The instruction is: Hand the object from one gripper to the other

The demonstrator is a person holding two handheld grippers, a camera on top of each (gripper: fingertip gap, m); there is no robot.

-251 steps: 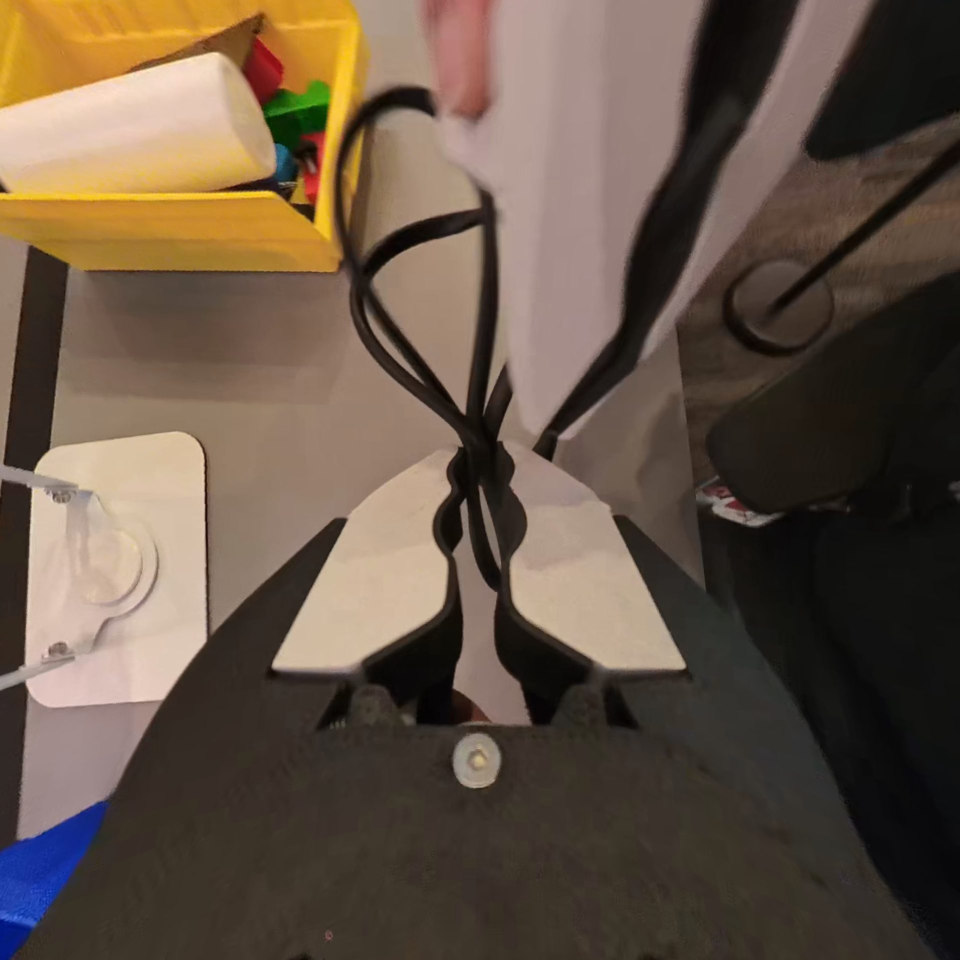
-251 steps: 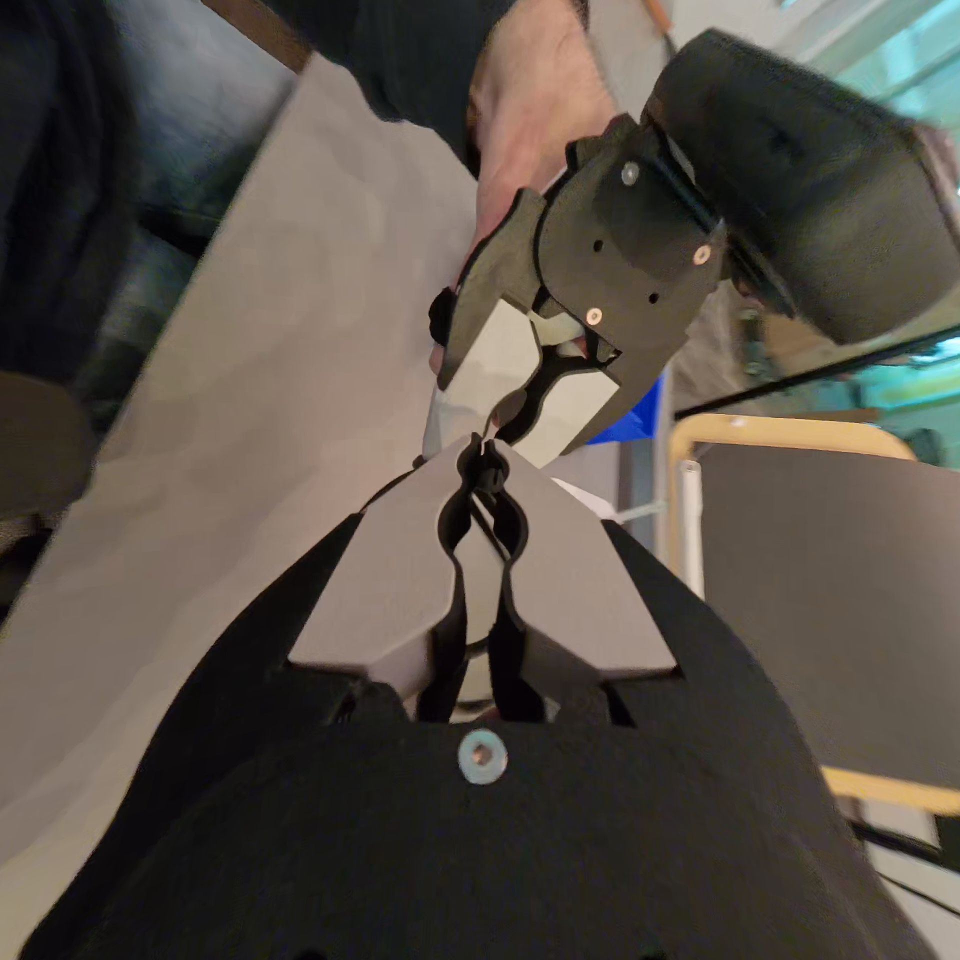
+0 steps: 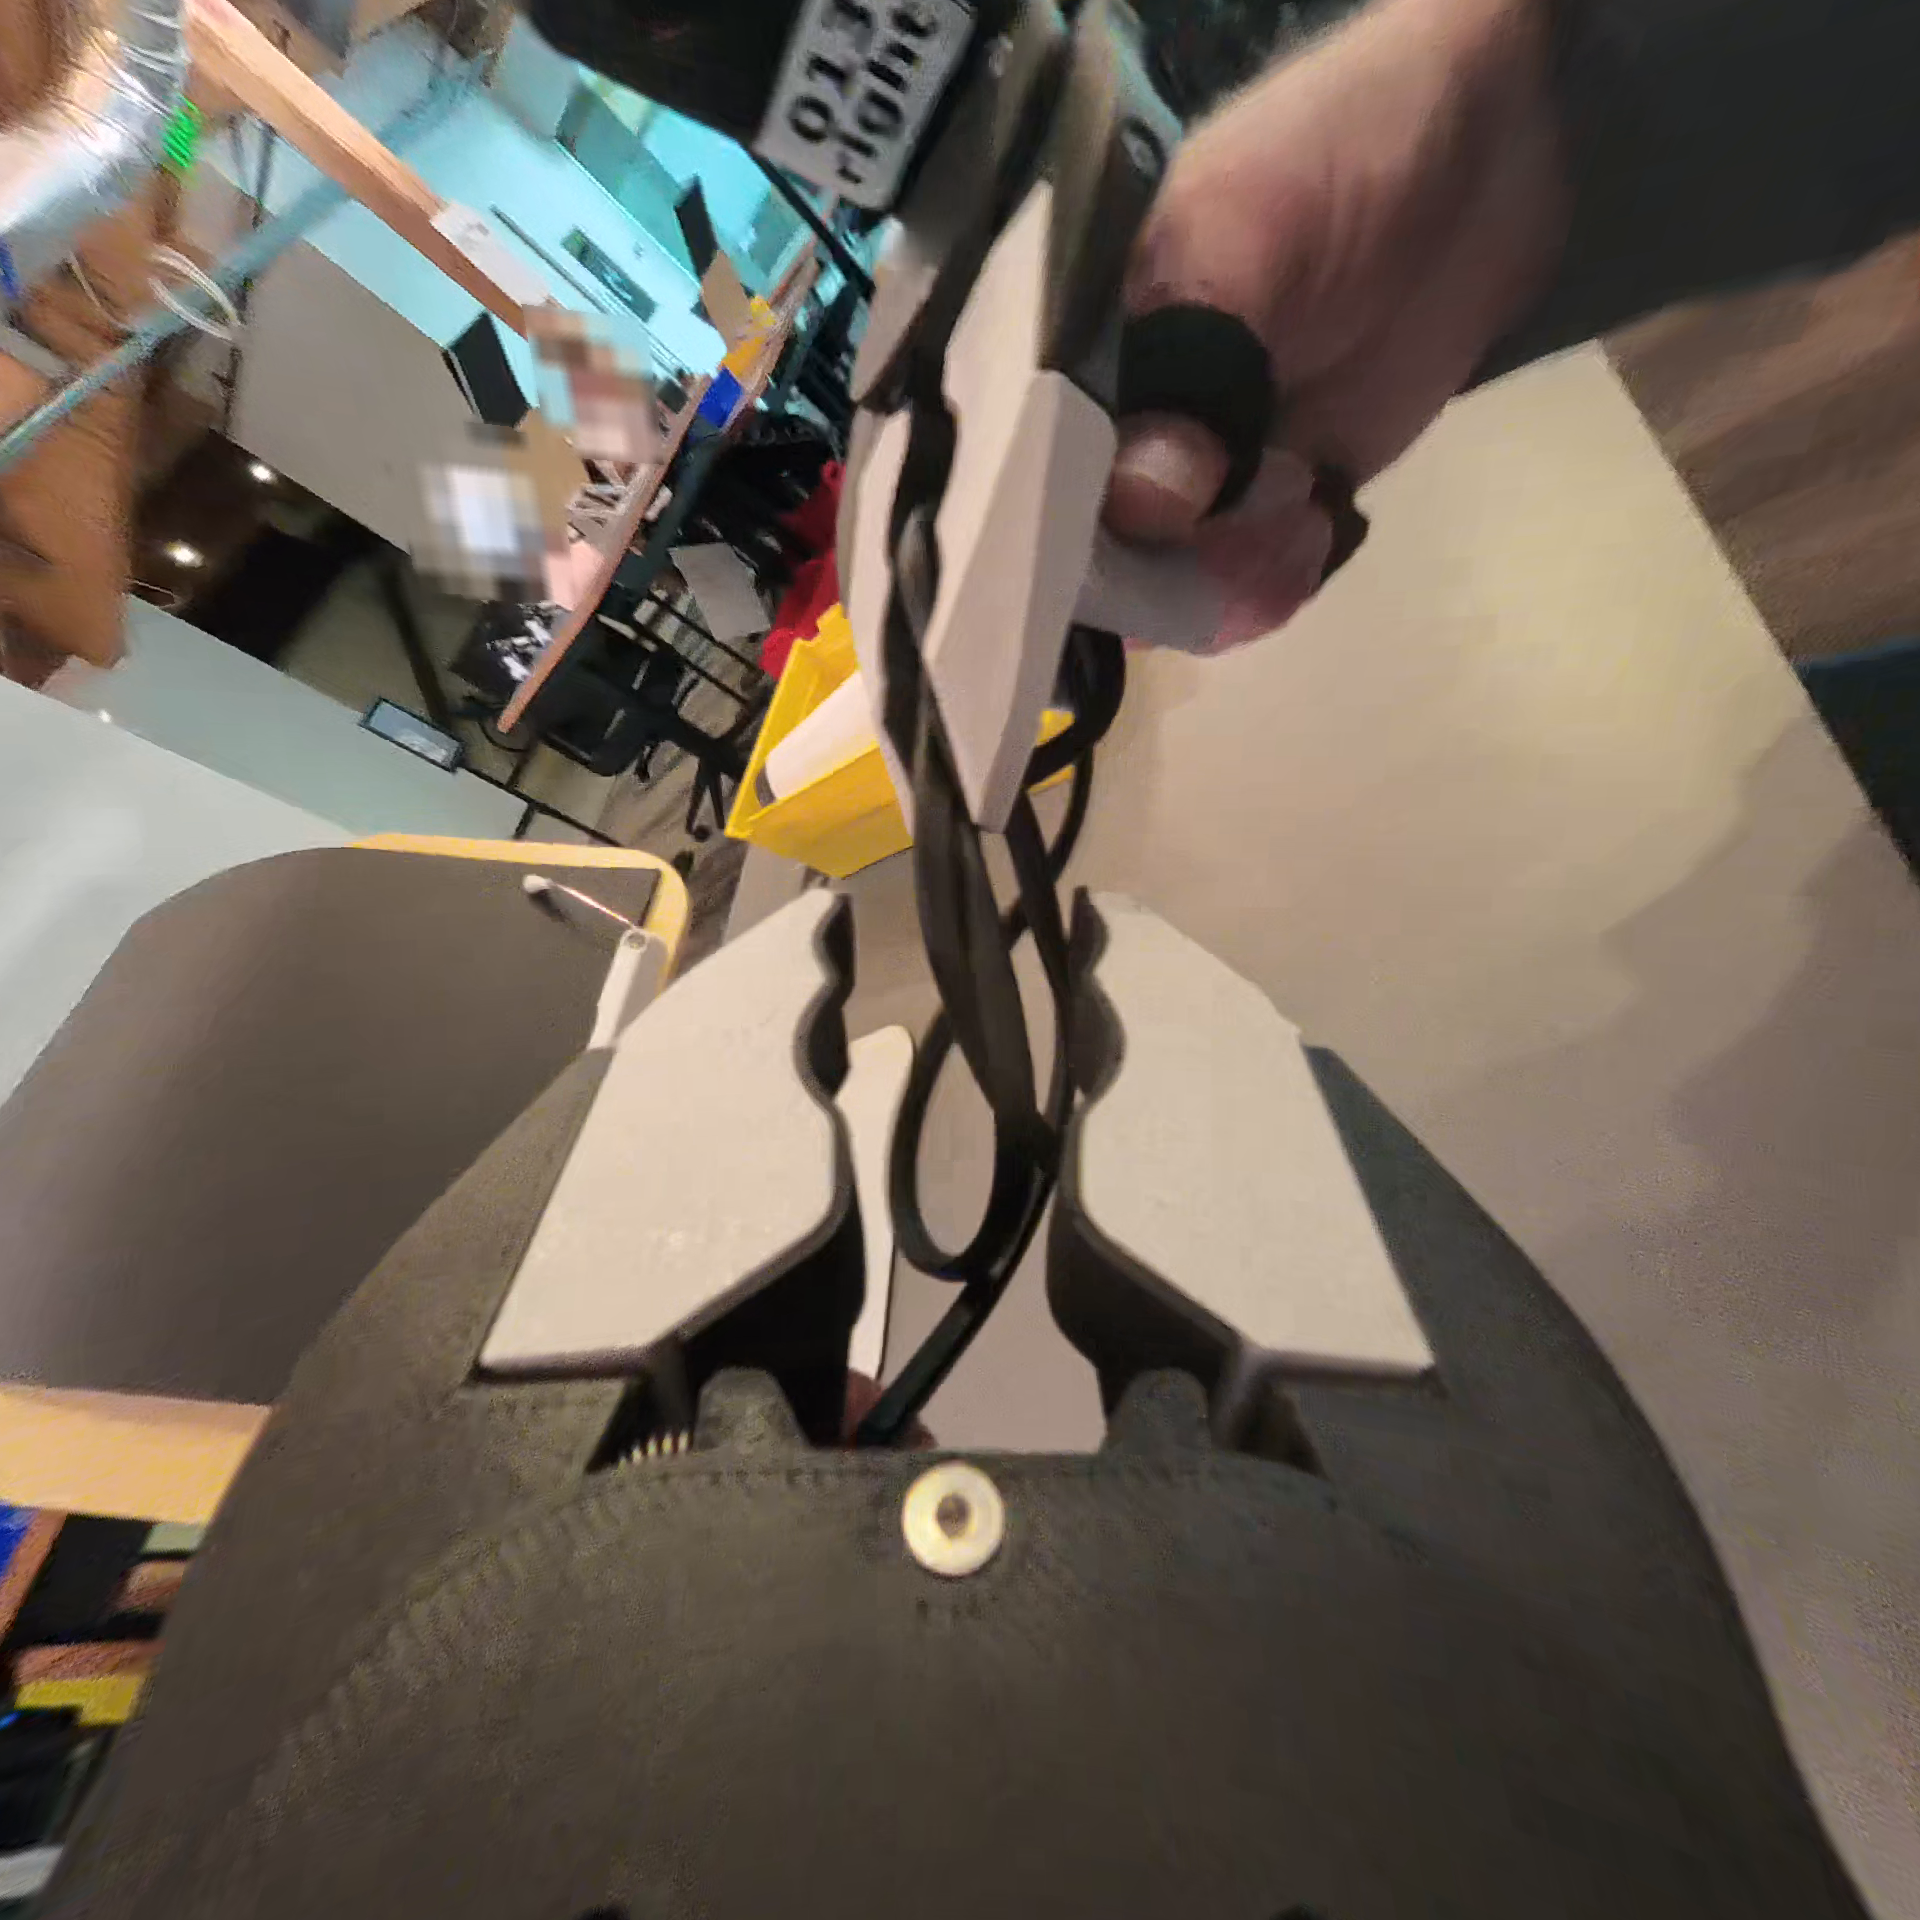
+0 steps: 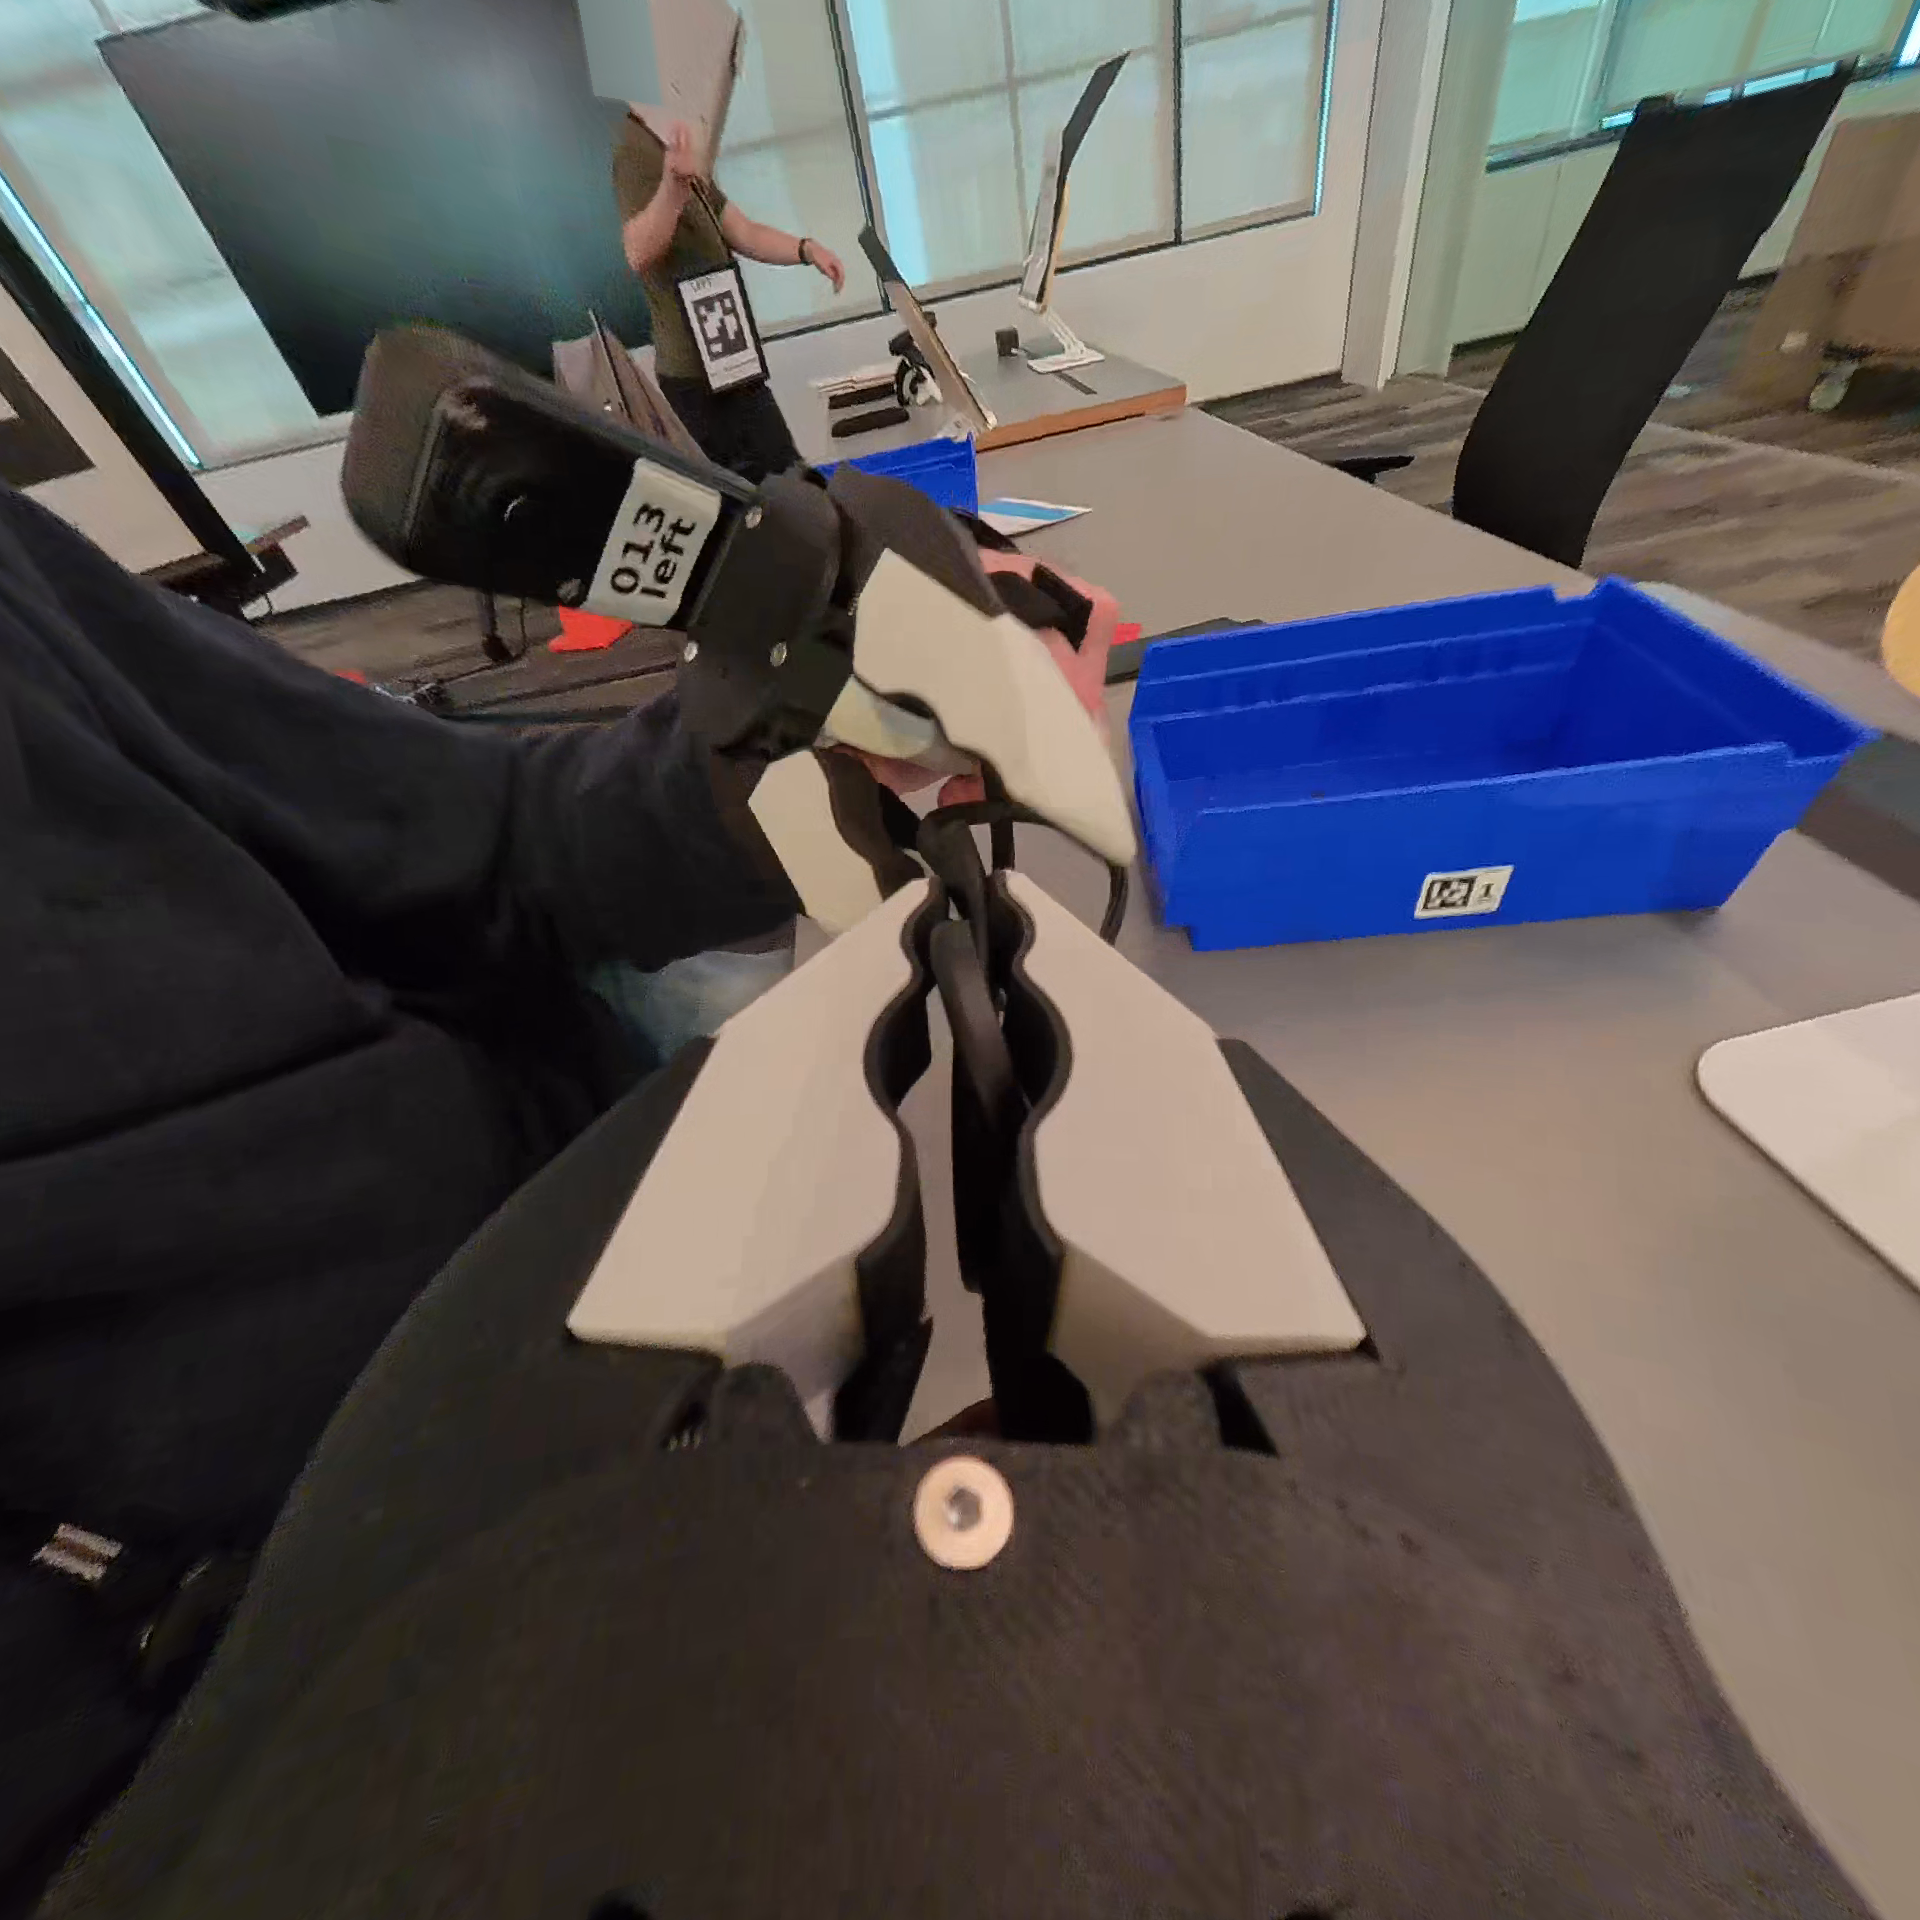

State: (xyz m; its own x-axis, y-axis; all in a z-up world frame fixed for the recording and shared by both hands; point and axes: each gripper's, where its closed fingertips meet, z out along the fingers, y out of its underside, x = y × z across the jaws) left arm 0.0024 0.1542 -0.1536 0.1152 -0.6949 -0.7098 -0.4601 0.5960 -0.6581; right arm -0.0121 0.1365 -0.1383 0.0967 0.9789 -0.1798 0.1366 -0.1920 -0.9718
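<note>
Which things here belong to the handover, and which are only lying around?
Belong to the job:
- black cable
- right tool, closed on the cable
- left tool, open around the cable

Lying about:
- blue bin
- yellow bin
- white mat
- grey table

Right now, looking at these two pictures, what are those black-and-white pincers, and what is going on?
There is no robot here: a person holds a two-finger tool in each hand, and each tool has a camera looking along its white fingers. One picture comes from the left claw, the other from the right claw. The right claw is clamped shut on a looped black cable. The left claw is open, with the cable's loops hanging between its fingers. Below is a grey table bearing a blue plastic bin, a yellow plastic bin and a flat white pad.
</note>
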